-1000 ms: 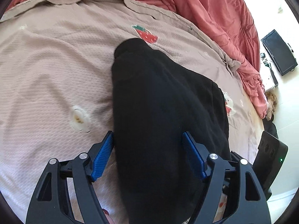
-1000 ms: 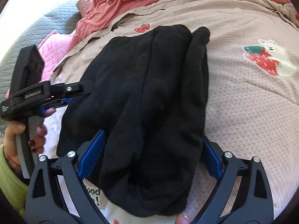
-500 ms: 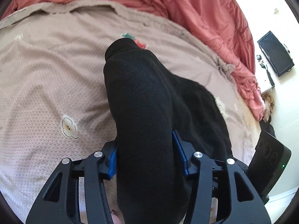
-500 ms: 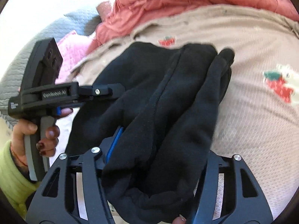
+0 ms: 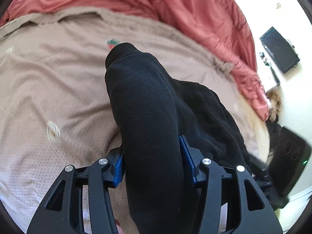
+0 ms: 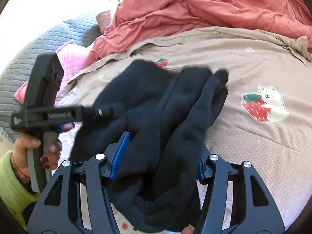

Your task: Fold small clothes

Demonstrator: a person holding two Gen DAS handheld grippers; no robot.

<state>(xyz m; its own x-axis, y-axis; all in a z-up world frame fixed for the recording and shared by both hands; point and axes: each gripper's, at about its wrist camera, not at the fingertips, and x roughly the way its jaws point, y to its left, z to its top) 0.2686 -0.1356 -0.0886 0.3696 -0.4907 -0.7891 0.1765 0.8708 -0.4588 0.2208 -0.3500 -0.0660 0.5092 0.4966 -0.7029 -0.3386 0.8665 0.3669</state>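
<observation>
A black fleece garment (image 5: 148, 117) lies partly folded on the beige bed cover (image 5: 48, 81). My left gripper (image 5: 152, 161) is shut on one near edge of it, the blue pads pressed into the cloth on both sides. My right gripper (image 6: 158, 154) is shut on the other near edge of the same garment (image 6: 175, 105), which hangs bunched between the fingers. The near end is lifted off the bed; the far end rests on the cover. The left gripper's body (image 6: 48, 105) and the hand holding it show at the left of the right wrist view.
A crumpled red-pink duvet (image 5: 195, 15) lies along the far side of the bed. A grey quilted pillow (image 6: 39, 44) and a pink one (image 6: 72, 52) are at the left. A strawberry bear print (image 6: 265, 107) marks the cover. A black device (image 5: 278, 52) sits beyond the bed.
Both grippers closed from open onto the garment's near edge and lifted it. The cloth now hangs bunched between the fingers and has drawn toward me.
</observation>
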